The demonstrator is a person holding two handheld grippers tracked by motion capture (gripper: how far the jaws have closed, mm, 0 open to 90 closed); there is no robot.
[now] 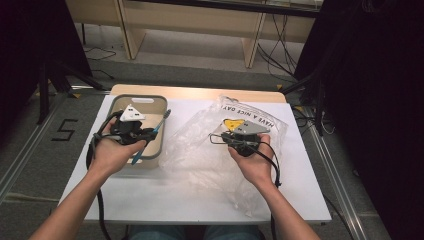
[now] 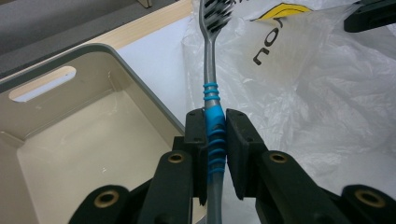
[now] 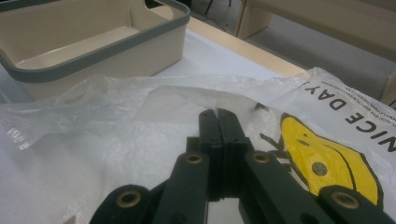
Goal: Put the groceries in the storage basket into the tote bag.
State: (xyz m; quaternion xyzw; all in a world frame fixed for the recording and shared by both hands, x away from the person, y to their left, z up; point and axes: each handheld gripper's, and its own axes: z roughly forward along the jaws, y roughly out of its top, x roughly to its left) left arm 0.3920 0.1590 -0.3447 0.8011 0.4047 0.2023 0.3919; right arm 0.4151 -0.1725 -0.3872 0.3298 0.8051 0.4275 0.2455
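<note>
My left gripper point(image 1: 149, 133) point(image 2: 215, 135) is shut on the blue ribbed grip of a grey and blue toothbrush point(image 1: 160, 123) point(image 2: 210, 70). The brush is held above the right rim of a beige bin with a grey rim point(image 1: 137, 96) point(image 2: 93, 49) point(image 3: 93, 58), bristle head pointing away from me toward the bag. A clear plastic bag point(image 1: 200, 150) point(image 2: 317, 93) point(image 3: 93, 140) with a yellow smiley and black lettering lies crumpled on the table. My right gripper point(image 1: 223, 135) point(image 3: 218, 114) rests over it with its jaws shut. I cannot tell whether film is pinched between them.
The bin looks empty inside and stands at the back left of the white table point(image 1: 200, 200). Beyond the table's far wooden edge point(image 1: 200, 93) are a grey floor, wooden furniture legs point(image 1: 252, 45) and cables. Dark drapes flank both sides.
</note>
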